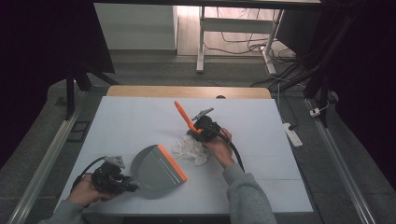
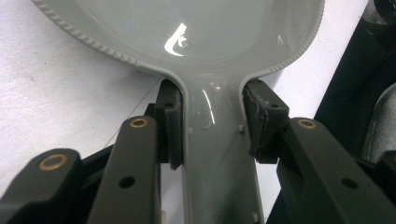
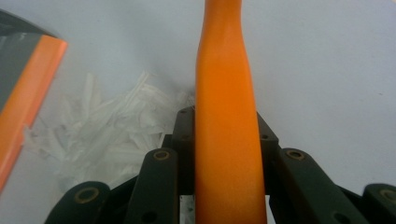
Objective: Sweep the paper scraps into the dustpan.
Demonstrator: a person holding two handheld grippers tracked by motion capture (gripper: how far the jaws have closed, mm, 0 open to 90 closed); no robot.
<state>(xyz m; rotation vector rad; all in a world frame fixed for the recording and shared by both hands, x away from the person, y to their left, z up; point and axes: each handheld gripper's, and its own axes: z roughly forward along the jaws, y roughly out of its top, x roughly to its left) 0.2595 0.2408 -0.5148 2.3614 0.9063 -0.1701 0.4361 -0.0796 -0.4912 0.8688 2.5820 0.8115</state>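
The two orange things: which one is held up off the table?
The brush handle, clamped in the right tool and slanting upward. The dustpan's orange lip lies flat on the table.

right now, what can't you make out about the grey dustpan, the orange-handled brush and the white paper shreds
- Brush head: in the high view the right gripper and hand hide it; the right gripper view crops the orange brush handle at the top edge.
- Grey plastic dustpan: the left gripper view cuts off its orange lip.
- White paper shreds: too small to count in the high view, blurred in the right gripper view.
- Left gripper: its pads are too dark to make out in the high view.
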